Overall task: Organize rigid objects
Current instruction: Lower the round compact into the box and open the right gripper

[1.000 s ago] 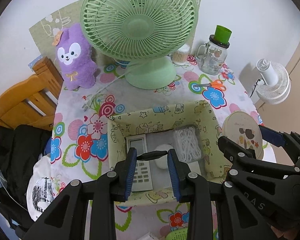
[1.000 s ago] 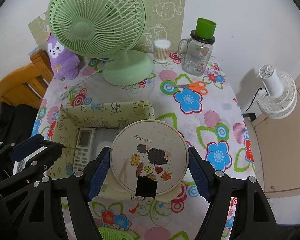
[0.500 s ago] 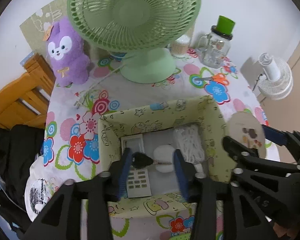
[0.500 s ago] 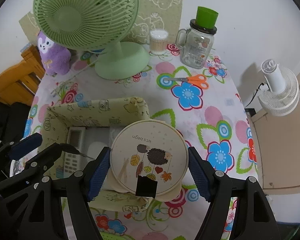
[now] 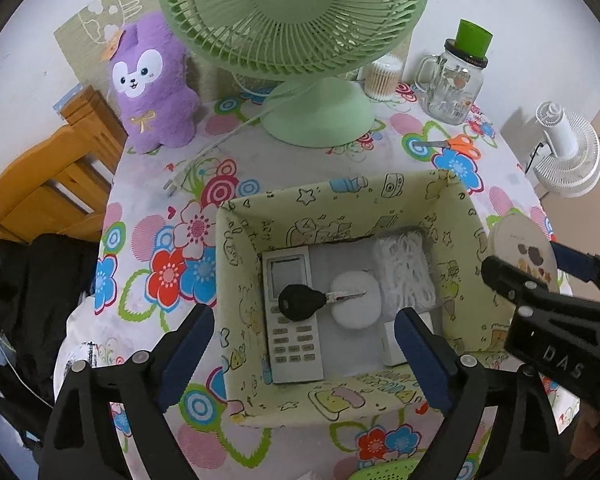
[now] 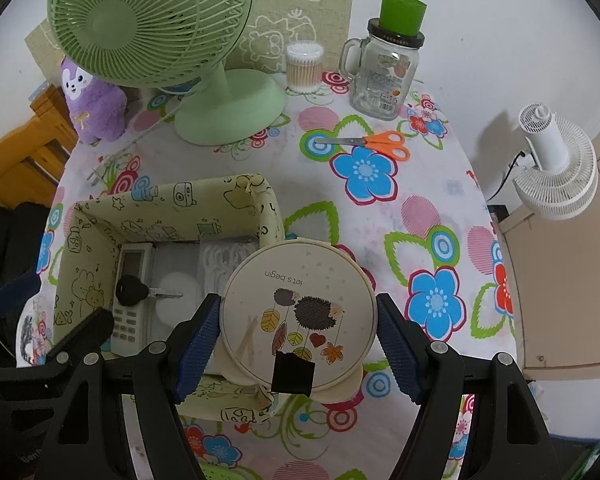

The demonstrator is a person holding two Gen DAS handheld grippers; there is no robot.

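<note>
We are reading "let's begin", printed upside down toward twelve o'clock on the round tin point(image 6: 299, 312) above its hedgehog drawing, and the raised letters "DAS" on the black body of the right gripper point(image 5: 561, 361) showing at four o'clock in the left wrist view.

In my right view the round tin point(image 6: 298, 312) between my jaws hides the lower right corner of the fabric box point(image 6: 96, 236) and most of the white cord bundle point(image 6: 220, 258) inside it. The key point(image 6: 134, 290) covers part of the remote point(image 6: 130, 300). At the left edge my left gripper point(image 5: 304, 344) is cut off. The green fan point(image 5: 296, 16) loses its top in the left view. The label on the glass jar point(image 6: 384, 76) is too small to read.
</note>
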